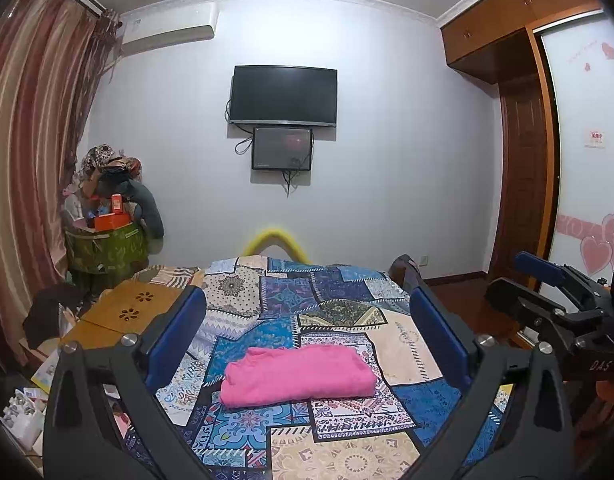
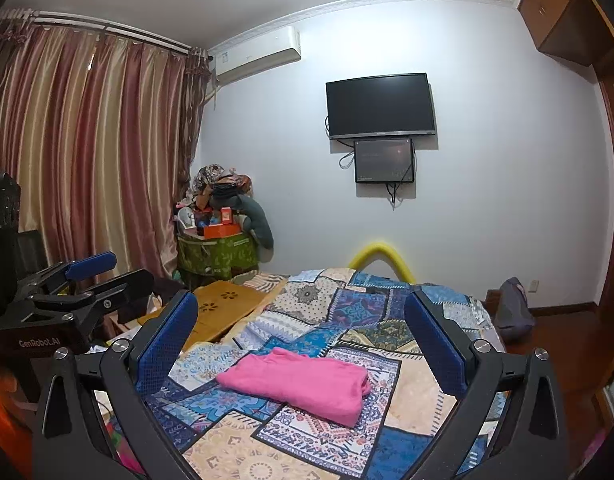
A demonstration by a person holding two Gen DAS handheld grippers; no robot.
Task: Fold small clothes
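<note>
A pink garment lies folded into a compact rectangle on the patchwork bedspread. It also shows in the right wrist view. My left gripper is open and empty, raised above and behind the garment, not touching it. My right gripper is open and empty too, held above the garment. The right gripper shows at the right edge of the left wrist view, and the left gripper at the left edge of the right wrist view.
A wooden lap table lies on the bed's left side. A green bin heaped with clothes and boxes stands in the corner by the curtains. A TV hangs on the far wall. A wardrobe stands at right.
</note>
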